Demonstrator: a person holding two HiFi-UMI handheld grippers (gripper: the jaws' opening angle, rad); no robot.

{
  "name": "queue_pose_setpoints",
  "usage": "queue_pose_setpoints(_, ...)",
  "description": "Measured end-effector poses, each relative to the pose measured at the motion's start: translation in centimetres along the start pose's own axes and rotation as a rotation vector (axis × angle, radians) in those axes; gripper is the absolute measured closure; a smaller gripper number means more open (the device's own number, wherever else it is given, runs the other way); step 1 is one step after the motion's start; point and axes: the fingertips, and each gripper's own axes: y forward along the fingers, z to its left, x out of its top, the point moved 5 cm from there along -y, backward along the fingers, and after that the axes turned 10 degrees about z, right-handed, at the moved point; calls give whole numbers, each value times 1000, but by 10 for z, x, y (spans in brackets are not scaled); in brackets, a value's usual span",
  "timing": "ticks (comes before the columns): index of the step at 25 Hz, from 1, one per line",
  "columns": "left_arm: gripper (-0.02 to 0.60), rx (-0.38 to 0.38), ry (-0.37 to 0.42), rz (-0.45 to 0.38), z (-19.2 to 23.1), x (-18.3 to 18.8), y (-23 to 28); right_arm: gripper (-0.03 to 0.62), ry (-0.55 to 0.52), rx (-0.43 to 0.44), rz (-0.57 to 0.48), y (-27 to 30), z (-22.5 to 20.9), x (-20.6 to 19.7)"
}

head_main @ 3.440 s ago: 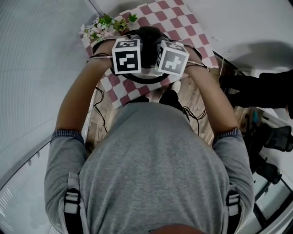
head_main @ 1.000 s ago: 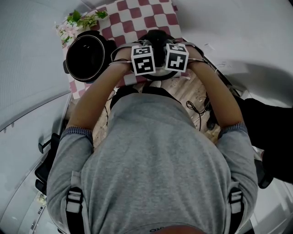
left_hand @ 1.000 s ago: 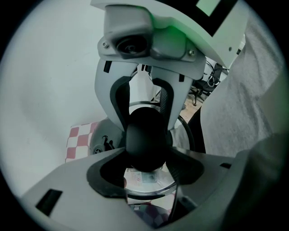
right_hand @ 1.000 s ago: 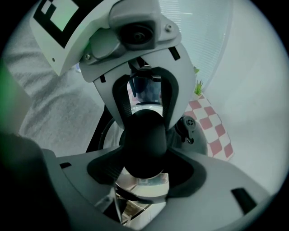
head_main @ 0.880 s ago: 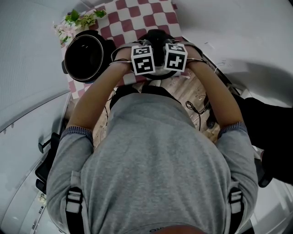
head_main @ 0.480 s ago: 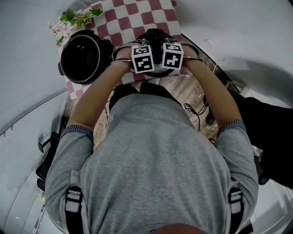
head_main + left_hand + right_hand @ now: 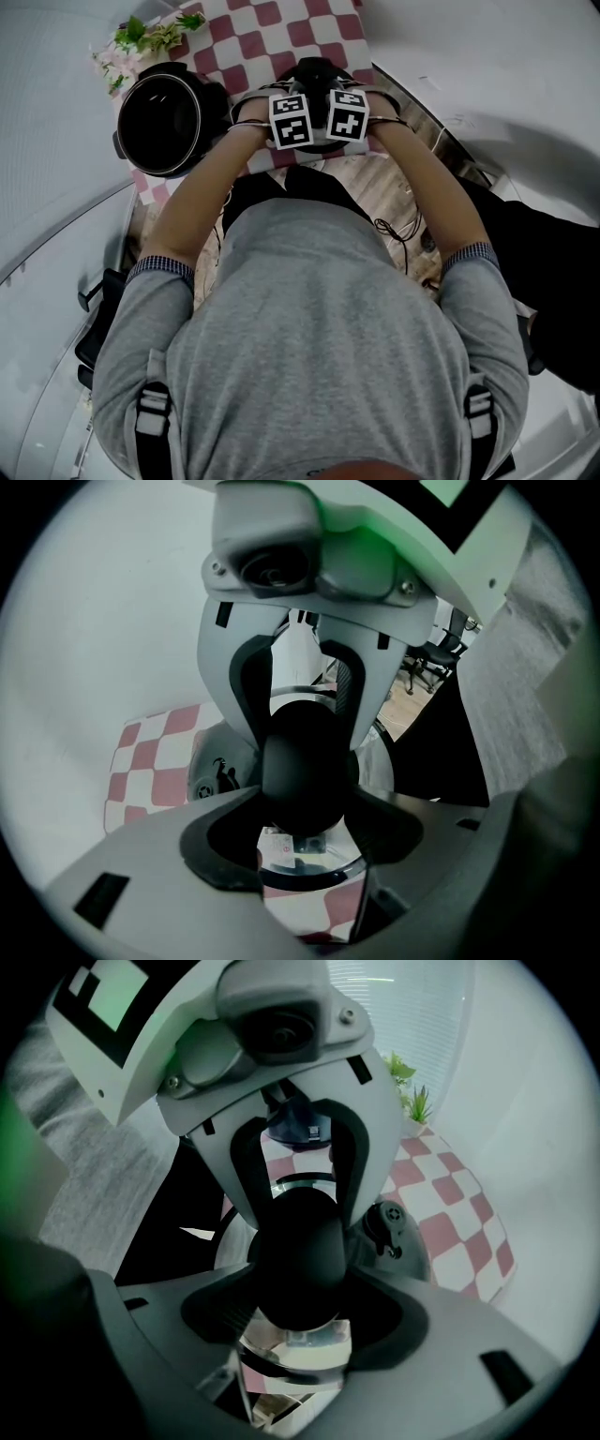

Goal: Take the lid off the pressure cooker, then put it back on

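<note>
Lid [image 7: 315, 73] is off the pressure cooker pot [image 7: 120, 142] and sits just right of it, over the checkered cloth [image 7: 281, 37]. The pot stands uncovered, its inside too dark to make out. The left gripper [image 7: 305, 822] and right gripper [image 7: 298, 1312] face each other, each clamped wide around the lid's black knob [image 7: 305, 775].
</note>
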Motion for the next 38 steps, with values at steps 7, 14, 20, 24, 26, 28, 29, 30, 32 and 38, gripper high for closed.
queue_pose_setpoints(7, 284, -1, 2, 12, 2, -5, 17, 303, -2, -6, 2, 18, -3, 0)
queue_pose_setpoints(14, 284, -8, 1, 4, 6, -5, 23, 301, -6, -8, -4, 24, -7, -2)
queue_pose_setpoints(20, 281, -21, -38, -41, 6, -8, 23, 295, 2, 2, -4, 25, -8, -2)
queue_pose_setpoints(24, 266, -20, -116, -69, 7, -13, 20, 247, -1, 30, 15, 25, -3, -1)
queue_pose_setpoints(26, 259, -20, -162, -97, 9, -14, 13, 235, -1, 31, 15, 23, -2, -2)
queue_pose_setpoints(28, 258, -17, -207, -132, 10, -15, 4, 233, 12, 20, -2, 16, -3, -3)
queue_pose_setpoints(29, 258, -12, -227, -148, 11, -15, 0, 233, 23, 14, -16, 12, -4, -3)
queue_pose_setpoints(30, 258, -5, -248, -166, 11, -16, -4, 232, 33, 7, -29, 7, -5, -3)
queue_pose_setpoints(32, 258, 12, -289, -206, 12, -16, -13, 230, 46, -11, -46, -4, -7, -4)
queue_pose_setpoints(38, 258, 71, -362, -333, 7, -14, -46, 232, 82, -60, -125, -38, -6, -11)
